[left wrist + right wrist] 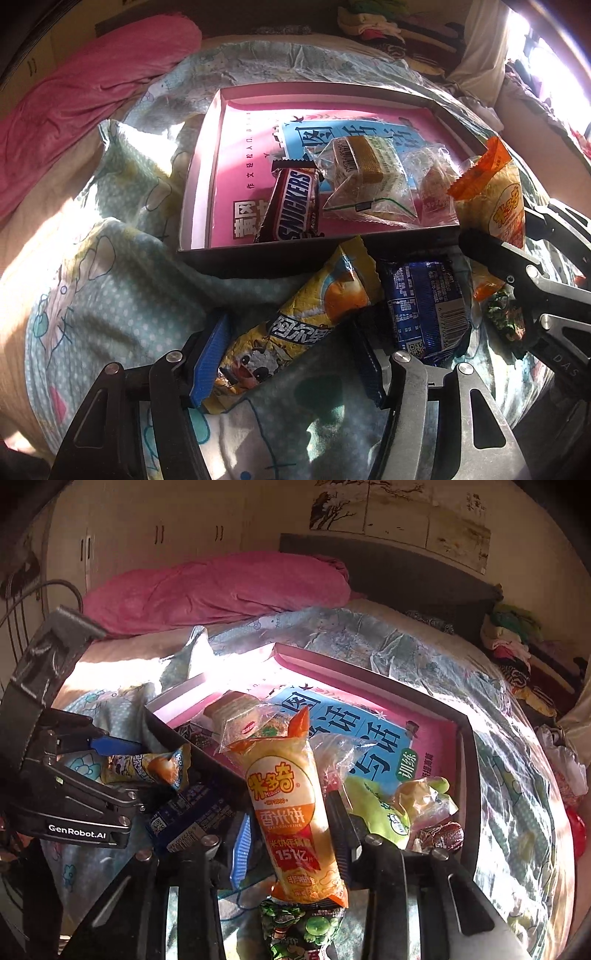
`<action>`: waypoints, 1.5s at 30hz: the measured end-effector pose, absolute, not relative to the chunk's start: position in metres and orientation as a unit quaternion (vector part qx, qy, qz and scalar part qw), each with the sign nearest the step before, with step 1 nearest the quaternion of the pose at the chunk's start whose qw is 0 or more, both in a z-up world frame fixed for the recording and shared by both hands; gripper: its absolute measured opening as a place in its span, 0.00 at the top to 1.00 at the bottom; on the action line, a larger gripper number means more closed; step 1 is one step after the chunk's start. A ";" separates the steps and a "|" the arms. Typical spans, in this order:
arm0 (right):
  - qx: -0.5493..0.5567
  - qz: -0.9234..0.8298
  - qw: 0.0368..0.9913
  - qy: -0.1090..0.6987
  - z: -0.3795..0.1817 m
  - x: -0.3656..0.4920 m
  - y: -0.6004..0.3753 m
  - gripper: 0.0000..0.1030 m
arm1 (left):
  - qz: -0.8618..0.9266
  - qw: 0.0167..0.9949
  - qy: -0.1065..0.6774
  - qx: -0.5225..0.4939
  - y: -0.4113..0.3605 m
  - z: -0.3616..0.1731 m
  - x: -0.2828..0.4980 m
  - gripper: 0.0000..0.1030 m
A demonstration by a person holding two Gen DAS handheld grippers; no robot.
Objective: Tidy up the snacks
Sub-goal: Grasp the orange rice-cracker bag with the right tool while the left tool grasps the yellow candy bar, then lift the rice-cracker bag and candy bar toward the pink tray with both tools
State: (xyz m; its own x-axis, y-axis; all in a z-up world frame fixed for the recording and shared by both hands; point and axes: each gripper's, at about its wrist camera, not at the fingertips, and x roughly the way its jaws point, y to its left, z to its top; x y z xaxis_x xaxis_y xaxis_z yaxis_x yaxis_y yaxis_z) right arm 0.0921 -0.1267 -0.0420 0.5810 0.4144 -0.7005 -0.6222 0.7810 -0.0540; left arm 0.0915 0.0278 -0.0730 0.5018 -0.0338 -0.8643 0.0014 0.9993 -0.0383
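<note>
A shallow box [195,184] lined with a pink book lies on the bed and holds a Snickers bar [291,205], a clear-wrapped cake [364,173] and other snacks. My left gripper [284,358] is open around a yellow cartoon snack pack [295,317] lying on the quilt in front of the box. A blue packet [424,306] lies beside it. My right gripper [291,827] is shut on an orange rice-cracker pack [291,805], held upright at the box's near corner; it also shows in the left wrist view [495,195].
A green pea snack bag [299,930] lies under the right gripper. Green and brown wrapped snacks [406,812] sit in the box's right part [469,738]. A pink pillow [221,587] lies at the bed's head; clothes [517,642] are piled at the right.
</note>
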 end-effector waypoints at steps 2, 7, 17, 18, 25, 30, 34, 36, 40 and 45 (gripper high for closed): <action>-0.121 0.296 0.878 0.356 -0.040 0.096 -0.134 0.64 | -0.014 0.867 0.498 -0.011 0.026 -0.071 0.091 0.48; -0.060 0.293 0.881 0.367 -0.036 0.105 -0.152 0.69 | -0.025 0.874 0.484 -0.011 0.023 -0.066 0.086 0.64; 0.031 0.293 0.883 0.364 -0.026 0.116 -0.183 0.69 | -0.042 0.884 0.465 -0.026 0.023 -0.039 0.077 0.84; 0.039 0.292 0.884 0.363 -0.025 0.116 -0.186 0.69 | -0.043 0.885 0.462 -0.028 0.023 -0.036 0.077 0.84; 0.081 0.279 0.888 0.355 -0.020 0.123 -0.205 0.69 | -0.037 0.894 0.445 -0.038 0.025 -0.018 0.078 0.84; 0.103 0.269 0.892 0.349 -0.016 0.128 -0.217 0.69 | -0.029 0.896 0.441 -0.044 0.030 -0.015 0.087 0.84; 0.119 0.258 0.895 0.345 -0.015 0.132 -0.226 0.69 | -0.018 0.896 0.440 -0.051 0.035 -0.015 0.097 0.84; 0.127 0.249 0.897 0.342 -0.014 0.135 -0.232 0.69 | -0.011 0.895 0.442 -0.060 0.039 -0.017 0.105 0.84; 0.147 0.235 0.898 0.341 -0.015 0.143 -0.244 0.69 | -0.003 0.894 0.443 -0.071 0.044 -0.020 0.119 0.84; 0.156 0.224 0.901 0.338 -0.015 0.150 -0.250 0.69 | -0.001 0.892 0.447 -0.072 0.042 -0.024 0.131 0.84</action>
State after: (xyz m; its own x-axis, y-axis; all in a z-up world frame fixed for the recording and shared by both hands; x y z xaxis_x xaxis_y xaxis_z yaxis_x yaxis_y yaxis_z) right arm 0.1496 -0.2500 -0.0151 0.6710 0.5086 -0.5394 -0.2979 0.8512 0.4320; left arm 0.1305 0.0423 -0.0240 0.6001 -0.0658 -0.7972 -0.0622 0.9898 -0.1285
